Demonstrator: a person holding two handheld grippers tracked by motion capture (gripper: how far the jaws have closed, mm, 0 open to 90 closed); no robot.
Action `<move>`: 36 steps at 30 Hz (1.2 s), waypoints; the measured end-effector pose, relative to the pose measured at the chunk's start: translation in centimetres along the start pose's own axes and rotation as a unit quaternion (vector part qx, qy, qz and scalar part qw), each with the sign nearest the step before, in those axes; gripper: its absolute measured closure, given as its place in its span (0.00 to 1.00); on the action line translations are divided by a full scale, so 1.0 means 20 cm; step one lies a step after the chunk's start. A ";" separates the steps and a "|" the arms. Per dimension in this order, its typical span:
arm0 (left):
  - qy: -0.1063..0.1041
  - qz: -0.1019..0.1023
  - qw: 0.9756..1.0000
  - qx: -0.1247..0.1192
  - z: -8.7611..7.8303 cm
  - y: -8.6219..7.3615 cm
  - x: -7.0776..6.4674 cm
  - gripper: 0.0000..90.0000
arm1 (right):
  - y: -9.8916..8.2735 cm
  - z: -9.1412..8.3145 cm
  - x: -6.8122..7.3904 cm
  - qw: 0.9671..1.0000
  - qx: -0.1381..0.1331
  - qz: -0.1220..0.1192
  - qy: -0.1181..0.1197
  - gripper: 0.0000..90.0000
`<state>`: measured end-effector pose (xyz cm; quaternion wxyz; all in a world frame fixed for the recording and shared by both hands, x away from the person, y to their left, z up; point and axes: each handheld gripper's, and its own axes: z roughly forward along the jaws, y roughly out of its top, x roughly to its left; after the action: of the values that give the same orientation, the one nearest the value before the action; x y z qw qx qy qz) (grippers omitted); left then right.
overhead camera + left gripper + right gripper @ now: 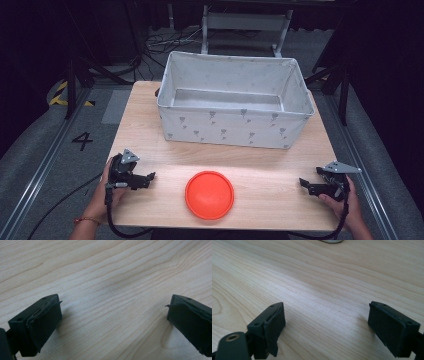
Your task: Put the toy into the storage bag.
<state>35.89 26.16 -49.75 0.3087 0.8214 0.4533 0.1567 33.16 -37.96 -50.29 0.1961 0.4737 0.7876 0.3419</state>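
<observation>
Work not begun: disc (209, 194) lies untouched on surface (280, 200), bin (233, 120) holds nothing visible. Left gripper (151, 176) and right gripper (303, 184) flank disc, jaws spread, nothing between them.

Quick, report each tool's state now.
Left tool: open, holding nothing, over bare table.
Right tool: open, holding nothing, over bare table.

Counter (280, 200): pale wood with fine grain, smooth and matt. Disc (209, 194): orange, seemingly plastic, with a slight sheen. Bin (232, 127): soft grey printed cloth. Tongs pads (43, 322): black, matt, rubbery, frayed at the edges.
</observation>
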 end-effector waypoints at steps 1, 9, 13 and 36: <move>-0.003 0.006 1.000 0.001 -0.01 -0.01 0.01 0.00 | 0.00 0.00 0.00 1.000 0.000 0.000 0.000 0.16; -0.012 0.018 1.000 0.001 -0.02 -0.02 0.02 0.00 | 0.00 0.00 0.00 1.000 0.000 0.000 0.000 0.16; -0.018 0.028 0.999 -0.001 -0.02 -0.02 0.03 0.00 | 0.00 0.00 0.00 1.000 0.001 0.000 0.000 0.16; -0.021 0.026 0.999 0.001 -0.03 -0.03 0.03 0.00 | 0.26 0.00 0.23 0.988 0.000 -0.075 0.134 0.21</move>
<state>35.49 27.12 -49.72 0.3130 0.8362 0.4256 0.1473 34.02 -32.24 -46.43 0.1135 0.3629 0.8403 0.3863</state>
